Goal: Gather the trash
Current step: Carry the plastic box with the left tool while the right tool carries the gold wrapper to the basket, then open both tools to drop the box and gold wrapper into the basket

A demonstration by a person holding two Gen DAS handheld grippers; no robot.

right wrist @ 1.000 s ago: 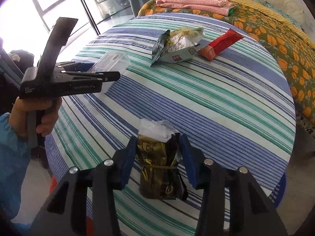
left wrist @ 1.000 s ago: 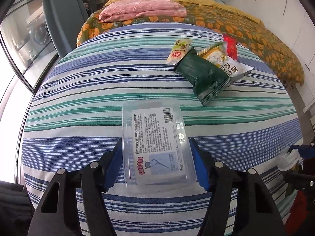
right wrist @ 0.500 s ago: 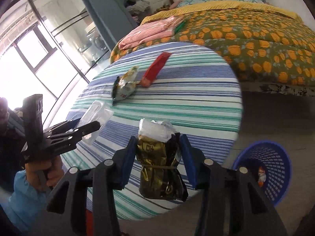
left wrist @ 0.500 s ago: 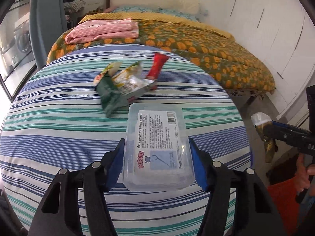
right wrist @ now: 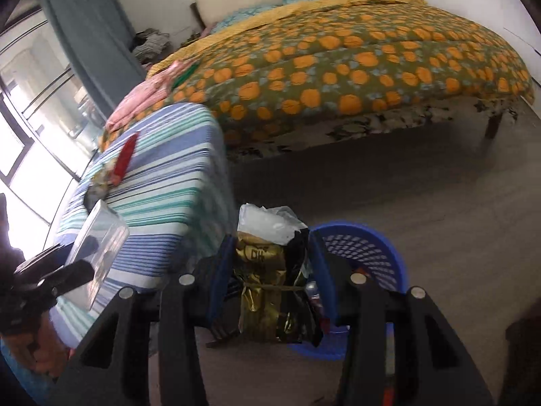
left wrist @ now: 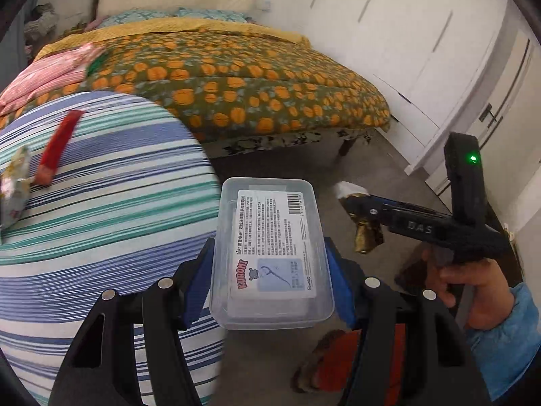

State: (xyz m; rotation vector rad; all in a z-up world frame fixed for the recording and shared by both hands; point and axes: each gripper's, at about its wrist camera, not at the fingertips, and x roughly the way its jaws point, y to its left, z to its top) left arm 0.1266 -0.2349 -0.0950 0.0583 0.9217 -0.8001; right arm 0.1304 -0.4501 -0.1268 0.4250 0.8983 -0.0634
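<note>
My left gripper [left wrist: 270, 280] is shut on a clear plastic box [left wrist: 272, 253] with a printed label, held past the edge of the striped table [left wrist: 101, 223] over the floor. My right gripper [right wrist: 270, 270] is shut on a crumpled gold-and-black wrapper [right wrist: 270, 284] with clear plastic on top, held just in front of a blue basket [right wrist: 368, 253] on the floor. In the left wrist view the right gripper [left wrist: 358, 209] shows at right with the wrapper [left wrist: 367, 233]. A red wrapper [left wrist: 57, 147] and other snack packets [left wrist: 13, 186] lie on the table.
A bed with an orange-patterned quilt [left wrist: 236, 81] stands behind the table. White cupboards [left wrist: 422, 50] line the right wall. Grey floor [right wrist: 405, 176] lies between bed and basket. Something red [left wrist: 338, 362] is on the floor below the left gripper.
Both grippers have swung right, off the table and toward the floor, each still holding its item. The blue basket now sits right behind the gold wrapper in the right wrist view.
</note>
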